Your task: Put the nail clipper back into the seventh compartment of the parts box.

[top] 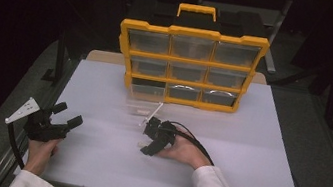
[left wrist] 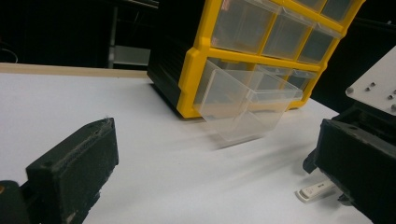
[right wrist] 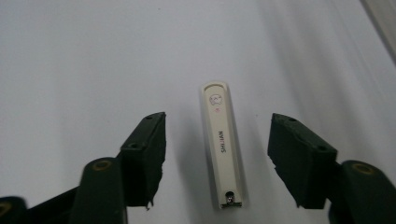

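Observation:
A white nail clipper (right wrist: 222, 144) lies flat on the white table (top: 246, 151). My right gripper (right wrist: 217, 161) stands open over it, one jaw on each side, and neither pad touches it. In the high view the right gripper (top: 146, 136) sits mid-table, just in front of a clear plastic drawer (top: 145, 101) that is pulled out of the bottom left slot of a yellow organizer (top: 189, 62). My left gripper (top: 69, 113) is open with nothing between its jaws near the table's left edge. From the left gripper view the drawer (left wrist: 247, 105) tilts down to the table and the clipper (left wrist: 316, 189) lies at the right.
The organizer (left wrist: 205, 56) stands upright at the back of the table with several clear drawers and a yellow handle on top. Black cables trail from both grippers. Dark floor and metal stands surround the table.

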Available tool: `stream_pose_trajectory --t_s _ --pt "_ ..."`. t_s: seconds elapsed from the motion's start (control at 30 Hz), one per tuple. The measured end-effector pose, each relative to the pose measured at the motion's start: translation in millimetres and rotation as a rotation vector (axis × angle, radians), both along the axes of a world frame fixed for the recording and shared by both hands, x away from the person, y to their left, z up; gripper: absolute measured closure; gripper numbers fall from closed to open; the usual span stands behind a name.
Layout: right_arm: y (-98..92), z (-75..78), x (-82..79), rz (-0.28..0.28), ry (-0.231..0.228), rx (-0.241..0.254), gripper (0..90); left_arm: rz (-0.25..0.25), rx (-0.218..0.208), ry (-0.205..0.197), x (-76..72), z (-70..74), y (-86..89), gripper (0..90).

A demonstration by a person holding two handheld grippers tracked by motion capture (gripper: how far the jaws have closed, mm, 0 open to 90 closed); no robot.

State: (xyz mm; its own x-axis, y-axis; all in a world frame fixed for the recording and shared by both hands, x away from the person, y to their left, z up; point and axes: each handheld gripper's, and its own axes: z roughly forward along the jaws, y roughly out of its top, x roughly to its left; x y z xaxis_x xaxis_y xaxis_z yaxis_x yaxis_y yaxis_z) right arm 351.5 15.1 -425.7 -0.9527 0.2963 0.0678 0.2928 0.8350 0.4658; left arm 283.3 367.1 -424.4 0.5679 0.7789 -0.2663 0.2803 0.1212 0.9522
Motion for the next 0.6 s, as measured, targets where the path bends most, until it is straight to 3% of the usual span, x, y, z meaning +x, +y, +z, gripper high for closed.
stream_pose_trajectory --t_s 0.03,0.27,0.37,0.4,0.47,0.6 --pt "1.0 -0.6 0.1 0.002 0.005 -0.002 46.6 0.0 0.0 0.0 0.0 0.0 0.0 0.0" --pt "2.0 -4.2 1.0 0.007 0.006 -0.032 60.9 0.001 -0.001 0.001 0.1 0.0 0.6 0.0" --pt "1.9 -4.3 1.0 0.007 0.004 -0.035 62.6 0.001 0.0 0.001 0.0 0.0 0.1 0.0" --pt "2.3 -5.3 -0.1 0.002 -0.005 -0.053 70.0 0.001 0.0 0.001 -0.1 0.0 0.1 0.0" --pt "2.0 -5.7 -0.3 0.013 -0.026 -0.062 74.8 -0.001 0.0 0.003 0.1 -0.2 -0.1 0.0" --pt "1.9 -5.4 -0.9 0.015 -0.029 -0.066 76.0 -0.006 0.001 0.004 0.3 -0.4 -1.1 0.0"
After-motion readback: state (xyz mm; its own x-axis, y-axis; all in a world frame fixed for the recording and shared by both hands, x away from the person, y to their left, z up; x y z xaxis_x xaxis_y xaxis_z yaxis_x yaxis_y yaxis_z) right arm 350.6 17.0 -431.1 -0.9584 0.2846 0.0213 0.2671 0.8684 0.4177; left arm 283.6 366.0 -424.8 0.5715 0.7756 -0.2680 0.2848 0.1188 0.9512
